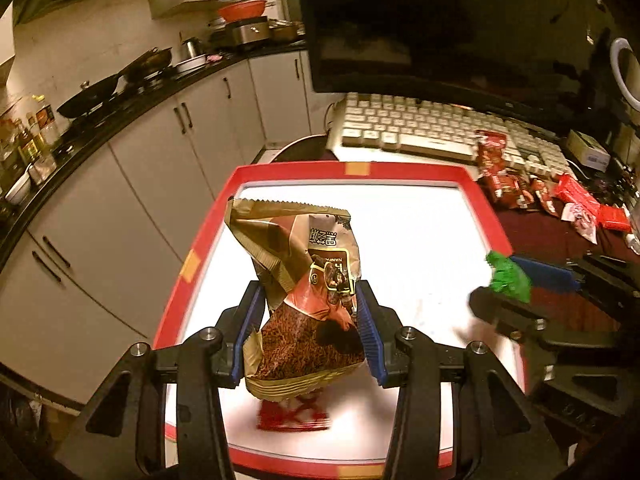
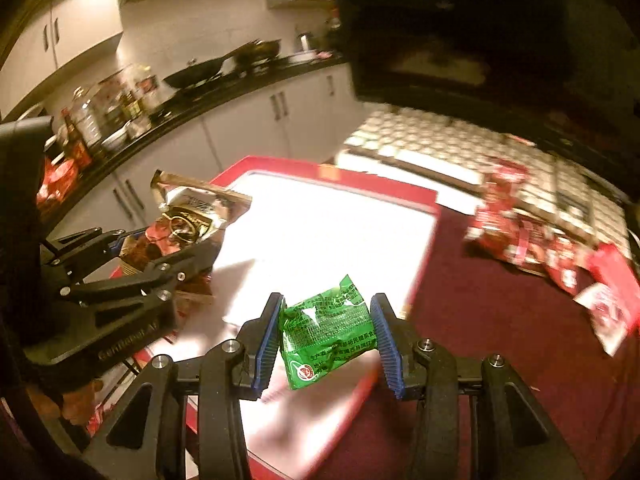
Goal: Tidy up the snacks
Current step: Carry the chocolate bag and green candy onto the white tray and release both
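My left gripper (image 1: 310,308) is shut on a gold and red snack bag (image 1: 304,280) and holds it above the white tray with a red rim (image 1: 356,169). My right gripper (image 2: 326,330) is shut on a small green snack packet (image 2: 328,336) and holds it over the tray's right edge (image 2: 424,256). In the left wrist view the green packet (image 1: 508,276) and right gripper show at the right. In the right wrist view the left gripper (image 2: 160,248) with its gold bag (image 2: 192,212) shows at the left. A red item (image 1: 294,414) lies blurred on the tray under the gold bag.
Several red snack packets (image 1: 540,192) lie on the dark red table cloth (image 2: 500,340) to the right of the tray. A white keyboard (image 1: 420,128) and a dark monitor (image 1: 440,28) stand behind. Kitchen cabinets (image 1: 140,184) and a counter with pans are at the left.
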`<state>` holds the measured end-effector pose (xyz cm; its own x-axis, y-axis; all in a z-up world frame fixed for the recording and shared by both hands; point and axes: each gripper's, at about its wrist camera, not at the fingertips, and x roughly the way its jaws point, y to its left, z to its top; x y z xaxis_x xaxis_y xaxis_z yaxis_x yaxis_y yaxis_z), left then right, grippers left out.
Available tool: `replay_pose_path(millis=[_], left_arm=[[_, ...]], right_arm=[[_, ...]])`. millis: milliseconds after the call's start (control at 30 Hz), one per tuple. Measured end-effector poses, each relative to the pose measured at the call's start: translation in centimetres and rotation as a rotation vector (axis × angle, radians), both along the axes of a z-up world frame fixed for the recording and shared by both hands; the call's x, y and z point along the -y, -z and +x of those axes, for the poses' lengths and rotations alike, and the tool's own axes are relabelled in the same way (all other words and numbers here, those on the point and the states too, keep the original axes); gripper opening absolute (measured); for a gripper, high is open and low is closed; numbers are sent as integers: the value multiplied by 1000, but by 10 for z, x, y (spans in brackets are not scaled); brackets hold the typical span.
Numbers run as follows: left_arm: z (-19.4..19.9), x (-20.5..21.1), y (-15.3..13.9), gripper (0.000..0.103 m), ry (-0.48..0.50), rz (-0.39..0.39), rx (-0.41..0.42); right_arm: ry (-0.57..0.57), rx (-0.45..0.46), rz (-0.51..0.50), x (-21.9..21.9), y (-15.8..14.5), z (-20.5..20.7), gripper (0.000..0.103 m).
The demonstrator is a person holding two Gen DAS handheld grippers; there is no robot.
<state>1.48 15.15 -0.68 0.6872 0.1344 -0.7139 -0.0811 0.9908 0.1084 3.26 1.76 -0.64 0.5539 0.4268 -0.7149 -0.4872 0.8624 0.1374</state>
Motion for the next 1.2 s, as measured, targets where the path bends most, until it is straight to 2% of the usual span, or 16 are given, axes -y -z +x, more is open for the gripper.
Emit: replay_pose_path(millis=[233,367,433,567,700,800,967,1200], left_arm=[[-2,-14,5,45,-31,18,-13],[-7,-15,-1,46,-46,46,17],[-10,-15,-6,51,-55,56,33],[-14,-4,-14,55,-36,66,56],[-17,20,-19,62,14,74,66],[-19,45,-24,62,56,91,77],[-23,84,-33,62,126,99,91],[-27,129,-40,64,195,141,100]], right_arm=[[-51,-27,4,-37,6,2,48],[-59,-22,-7,-42,4,-1,49],[-46,-8,-5,-37,0,-2,56],[4,36,18,-17,-6,-7,59],[74,89,-43,1,-12,-13,63],[123,126,-69,21,-19,-20,69],[215,181,-123,58,-30,-34,71],[302,207,-85,113,-42,-48,73]])
